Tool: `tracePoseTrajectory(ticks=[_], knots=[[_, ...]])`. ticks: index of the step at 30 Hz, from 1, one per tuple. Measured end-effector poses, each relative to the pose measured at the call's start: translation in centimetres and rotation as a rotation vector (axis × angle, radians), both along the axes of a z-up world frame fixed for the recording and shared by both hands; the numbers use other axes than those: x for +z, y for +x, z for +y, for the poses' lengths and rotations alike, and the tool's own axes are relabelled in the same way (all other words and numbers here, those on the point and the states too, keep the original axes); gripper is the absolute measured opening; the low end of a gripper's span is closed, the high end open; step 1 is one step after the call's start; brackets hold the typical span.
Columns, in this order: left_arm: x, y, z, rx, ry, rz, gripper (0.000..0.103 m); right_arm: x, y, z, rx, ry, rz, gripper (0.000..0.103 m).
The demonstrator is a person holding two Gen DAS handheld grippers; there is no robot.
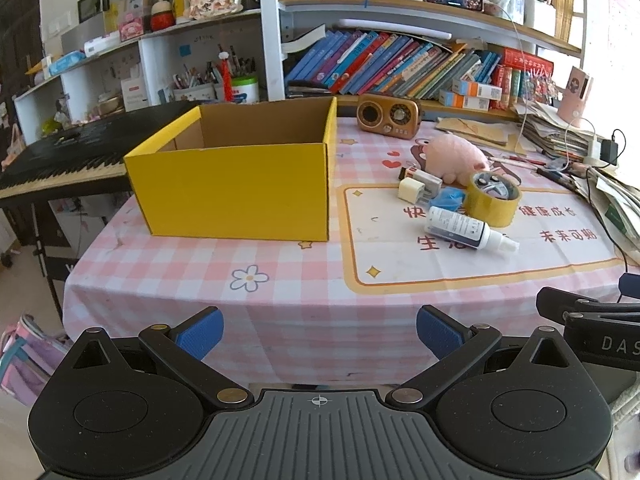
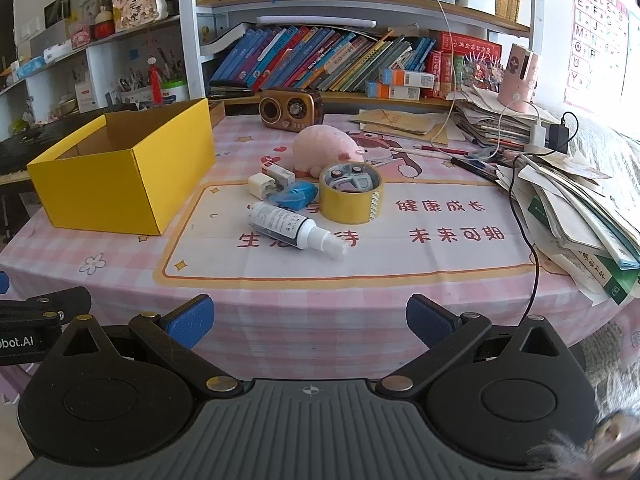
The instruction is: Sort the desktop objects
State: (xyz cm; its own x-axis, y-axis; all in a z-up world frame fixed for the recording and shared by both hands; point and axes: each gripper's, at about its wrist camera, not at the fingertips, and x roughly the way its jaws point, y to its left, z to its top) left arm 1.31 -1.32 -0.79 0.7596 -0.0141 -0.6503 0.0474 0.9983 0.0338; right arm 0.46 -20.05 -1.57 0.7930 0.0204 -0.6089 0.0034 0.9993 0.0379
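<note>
An open yellow cardboard box (image 1: 236,188) (image 2: 116,184) stands on the left of the table, and I see nothing in the part of its inside that shows. To its right lies a cluster: a white spray bottle (image 1: 464,228) (image 2: 292,230) on its side, a yellow tape roll (image 1: 493,199) (image 2: 352,192), a white charger plug (image 1: 412,191) (image 2: 262,186), a blue crumpled thing (image 1: 448,197) (image 2: 294,195) and a pink plush pig (image 1: 456,156) (image 2: 326,148). My left gripper (image 1: 320,336) is open and empty before the table's front edge. My right gripper (image 2: 310,322) is open and empty there too.
A brown retro radio (image 1: 388,115) (image 2: 291,109) stands at the back. Piles of papers, books and cables (image 2: 568,200) crowd the right side. Bookshelves (image 1: 400,64) rise behind. A black keyboard (image 1: 60,156) stands left of the table. The pink checked cloth (image 1: 280,280) covers the table.
</note>
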Motion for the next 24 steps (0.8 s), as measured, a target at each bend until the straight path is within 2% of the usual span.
tracePoseTrajectory(ticks=[24], knots=[[-0.8,2.6,-4.0,-0.111,-0.017,0.035,0.103,0.0,0.9,-3.6,-0.101,-0.017,0.037,0.103]])
